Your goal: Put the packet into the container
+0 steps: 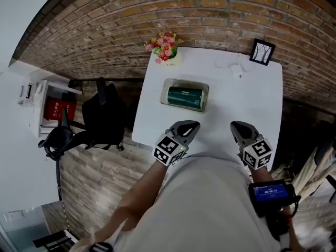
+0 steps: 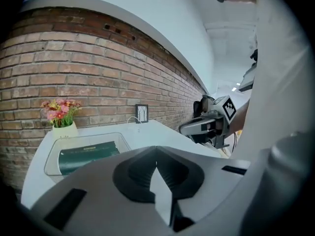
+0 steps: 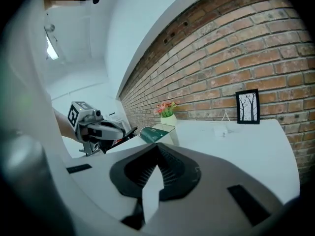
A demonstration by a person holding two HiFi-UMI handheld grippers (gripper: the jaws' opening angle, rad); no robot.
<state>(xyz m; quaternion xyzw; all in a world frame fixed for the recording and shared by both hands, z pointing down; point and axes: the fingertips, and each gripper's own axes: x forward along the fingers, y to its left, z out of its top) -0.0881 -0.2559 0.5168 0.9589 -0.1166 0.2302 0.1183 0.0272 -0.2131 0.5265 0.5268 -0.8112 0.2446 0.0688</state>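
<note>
Dark green rectangular packet [image 1: 185, 97] lies in the clear plastic container [image 1: 164, 91] ahead of the closed, empty left gripper [image 1: 193, 126] and right gripper [image 1: 235, 126]. It is likely light and crinkly, so pinch an end.

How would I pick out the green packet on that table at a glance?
Find the white table against the brick wall. Near its middle, just this side of the pot of pink flowers, sits a clear shallow container. The packet lies flat inside it, the only dark green thing on the pale tabletop.

Brick wall [image 1: 210, 14], white table [image 1: 252, 104]
</note>
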